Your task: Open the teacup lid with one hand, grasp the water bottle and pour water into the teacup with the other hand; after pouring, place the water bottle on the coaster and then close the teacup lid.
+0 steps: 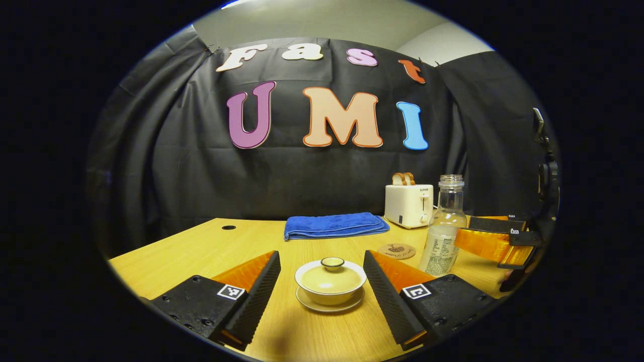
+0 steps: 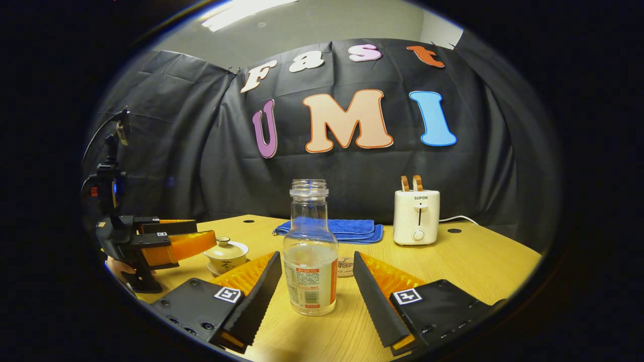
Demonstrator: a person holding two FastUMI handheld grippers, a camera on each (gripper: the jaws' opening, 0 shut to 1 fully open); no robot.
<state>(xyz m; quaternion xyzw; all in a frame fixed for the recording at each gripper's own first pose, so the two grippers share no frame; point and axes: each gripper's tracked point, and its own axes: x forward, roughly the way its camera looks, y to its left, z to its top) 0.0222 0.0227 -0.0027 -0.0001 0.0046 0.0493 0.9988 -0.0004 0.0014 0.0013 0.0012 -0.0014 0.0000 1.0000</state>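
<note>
A cream lidded teacup (image 1: 330,284) on its saucer stands on the wooden table (image 1: 201,251), its lid on. My left gripper (image 1: 321,257) is open, one finger on each side of the cup and apart from it. A clear, uncapped water bottle (image 2: 309,251), partly filled, stands upright between the open fingers of my right gripper (image 2: 316,259), with gaps on both sides. The round brown coaster (image 1: 397,250) lies just left of the bottle (image 1: 443,226). Farther left in the right gripper view, the left gripper (image 2: 173,244) points at the teacup (image 2: 226,254).
A folded blue towel (image 1: 334,225) lies at the back of the table. Beside it stands a white toaster (image 1: 409,203) with two slices of bread in it. The other gripper (image 1: 495,236) sits by the bottle. A hand (image 2: 118,271) holds the left gripper near the table's edge.
</note>
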